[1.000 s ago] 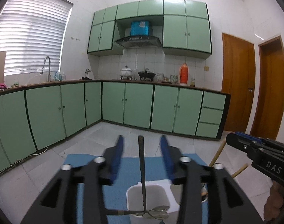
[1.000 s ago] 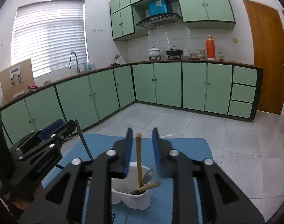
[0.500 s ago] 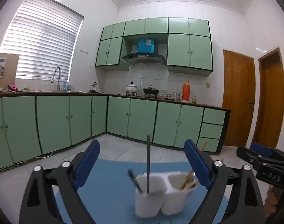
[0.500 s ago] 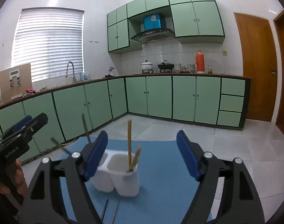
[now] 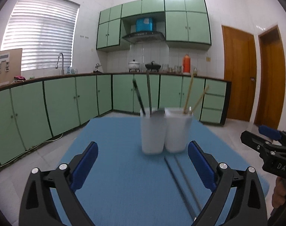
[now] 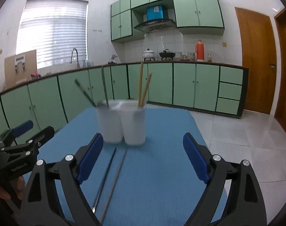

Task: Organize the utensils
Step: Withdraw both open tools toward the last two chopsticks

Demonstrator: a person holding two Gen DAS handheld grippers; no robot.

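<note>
Blur softens the white two-cup holder [image 5: 166, 131], standing mid-mat [image 5: 114, 150] with utensil handles upright inside. Left gripper [image 5: 143, 165] and right gripper [image 6: 143, 158] have just been opening; both gape empty. Two thin sticks [image 6: 112, 173] lie near, ends cut off.

blue mat [image 5: 114, 150], white holder [image 5: 165, 131], green cabinets [image 5: 58, 101]

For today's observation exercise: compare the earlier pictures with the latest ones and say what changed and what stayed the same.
Both grippers let go and drew back from the white holder. The left gripper released a dark utensil into the left cup; the right gripper released a wooden stick into the right cup. Their jaws have just been opening, nothing between them. The holder, blue mat and two rods stayed put.
</note>
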